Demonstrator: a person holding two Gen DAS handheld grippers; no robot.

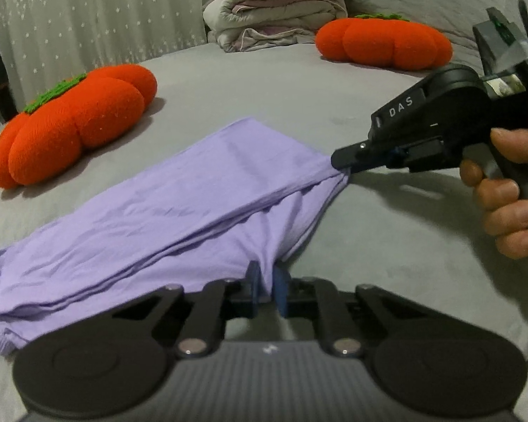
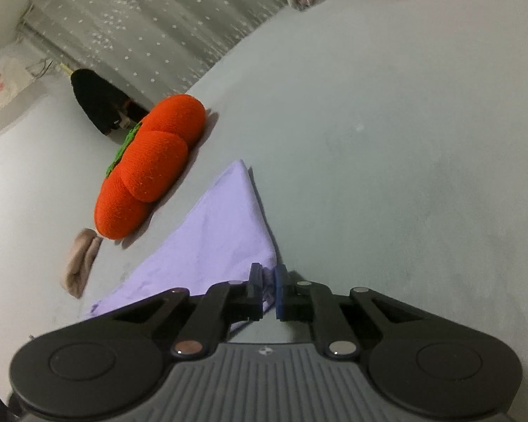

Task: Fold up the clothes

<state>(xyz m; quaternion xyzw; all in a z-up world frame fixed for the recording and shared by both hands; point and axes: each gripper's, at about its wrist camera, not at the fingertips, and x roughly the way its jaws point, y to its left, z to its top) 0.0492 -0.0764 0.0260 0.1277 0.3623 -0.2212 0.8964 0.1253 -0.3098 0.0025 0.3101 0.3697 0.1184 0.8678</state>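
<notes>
Lilac garment (image 1: 151,211) looks light, limp, wrinkle-prone; best held at corners, as now; left gripper (image 1: 265,286) and right gripper (image 1: 346,168) each clamp one on the bed (image 1: 299,91).

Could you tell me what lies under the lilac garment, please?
The lilac garment rests on the grey bed sheet, visible all around it. Whatever lies beneath its folded layers is covered.

Black hand-held gripper (image 1: 348,168), seemingly "DAS"-marked
</notes>
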